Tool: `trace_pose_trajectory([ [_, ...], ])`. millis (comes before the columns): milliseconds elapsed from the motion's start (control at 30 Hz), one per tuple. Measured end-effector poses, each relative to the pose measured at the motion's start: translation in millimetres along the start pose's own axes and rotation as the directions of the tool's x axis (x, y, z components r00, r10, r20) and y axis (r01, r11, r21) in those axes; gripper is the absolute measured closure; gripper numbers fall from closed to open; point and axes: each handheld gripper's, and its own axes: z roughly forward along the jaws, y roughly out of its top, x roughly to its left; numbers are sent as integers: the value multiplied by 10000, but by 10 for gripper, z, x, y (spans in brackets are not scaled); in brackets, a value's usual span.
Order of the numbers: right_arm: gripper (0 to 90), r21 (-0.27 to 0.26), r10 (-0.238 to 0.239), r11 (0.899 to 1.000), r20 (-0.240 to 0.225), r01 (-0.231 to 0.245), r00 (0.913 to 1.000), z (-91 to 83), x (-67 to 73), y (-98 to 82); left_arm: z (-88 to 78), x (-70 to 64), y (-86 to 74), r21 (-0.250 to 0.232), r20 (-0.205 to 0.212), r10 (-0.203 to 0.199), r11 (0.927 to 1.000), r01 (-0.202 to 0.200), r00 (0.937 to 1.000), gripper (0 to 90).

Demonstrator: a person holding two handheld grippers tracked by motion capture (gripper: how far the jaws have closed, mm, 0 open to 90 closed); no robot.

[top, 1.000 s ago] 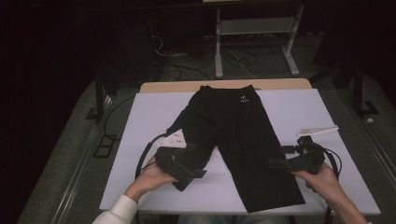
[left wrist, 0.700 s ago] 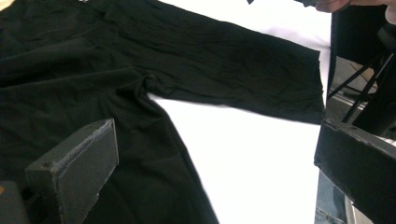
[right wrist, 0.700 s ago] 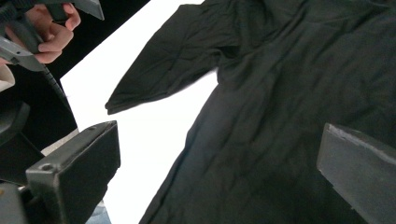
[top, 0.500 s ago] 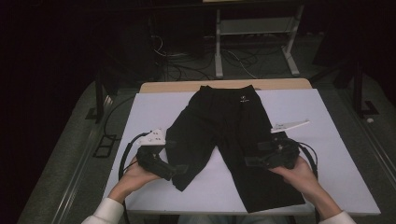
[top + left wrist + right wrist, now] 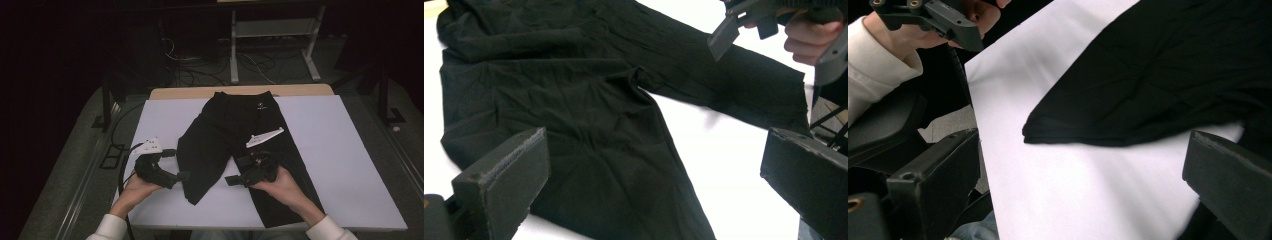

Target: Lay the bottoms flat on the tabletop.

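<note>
A pair of black trousers (image 5: 230,130) lies flat on the white table (image 5: 340,150), waist at the far side, legs spread toward me. My left gripper (image 5: 178,164) is at the left leg's outer hem and points right, open with nothing in it. In the left gripper view its jaws (image 5: 654,175) stand wide apart over the left leg (image 5: 589,140). My right gripper (image 5: 236,170) hovers at the right leg's inner edge, facing left, open and empty. The right gripper view has its jaws (image 5: 1083,180) above bare table, with the left leg's hem (image 5: 1148,90) beyond.
A wooden table edge (image 5: 240,92) runs behind the white top. Beyond it stand a metal frame (image 5: 272,30) and floor cables (image 5: 200,70). Bare white surface lies to the right of the trousers (image 5: 360,170) and between the legs (image 5: 225,200).
My right gripper has travelled left across the right leg to the gap between the legs. My left gripper has slid left off the left leg to its outer hem.
</note>
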Motion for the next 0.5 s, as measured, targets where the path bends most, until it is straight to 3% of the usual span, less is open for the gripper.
trace_pose_trajectory([
  [267,38,234,-332,9991,-396,341,9987,289,74,73,1,99,-119,-634,-288,-605,9963,586,9978,0],
  [500,97,712,-505,9959,-632,549,9967,553,137,68,-2,161,-159,-808,-488,-906,9930,865,9947,0],
])
